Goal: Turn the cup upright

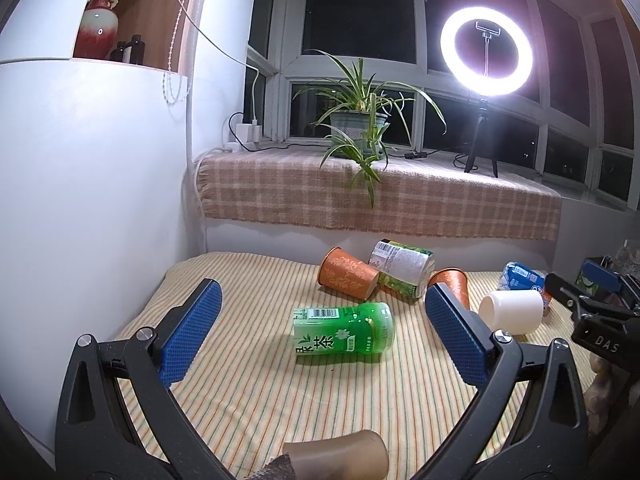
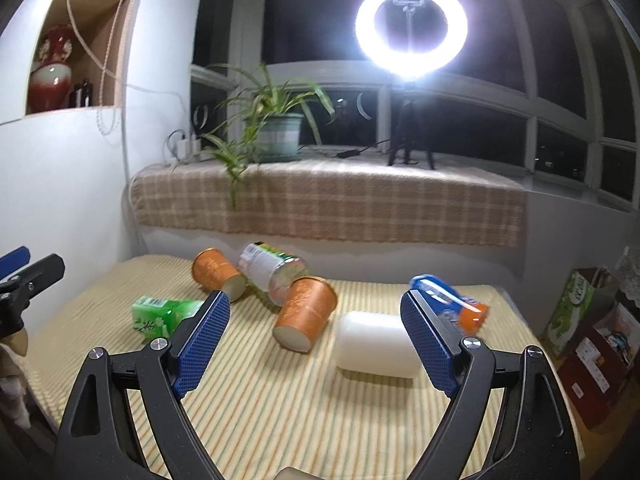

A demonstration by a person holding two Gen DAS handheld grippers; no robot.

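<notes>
Several cups lie on their sides on the striped table [image 1: 256,392]. A green tea cup [image 1: 343,333] lies between and just beyond the fingers of my open, empty left gripper [image 1: 320,312]; it also shows in the right wrist view [image 2: 162,315]. A white cup [image 2: 374,344] lies just ahead of my open, empty right gripper [image 2: 316,320], near its right finger; it also shows in the left wrist view [image 1: 512,312]. Two orange cups [image 1: 347,274] [image 2: 306,313] and a green-and-white labelled cup [image 1: 402,266] lie farther back. A blue-and-orange cup [image 2: 450,306] lies behind the right finger.
A brown cup [image 1: 340,456] lies at the near edge under the left gripper. A checked cloth covers the window ledge [image 1: 380,196] with a potted plant [image 1: 358,128] and a ring light [image 1: 486,48]. A white wall stands left. Boxes [image 2: 592,332] stand right of the table.
</notes>
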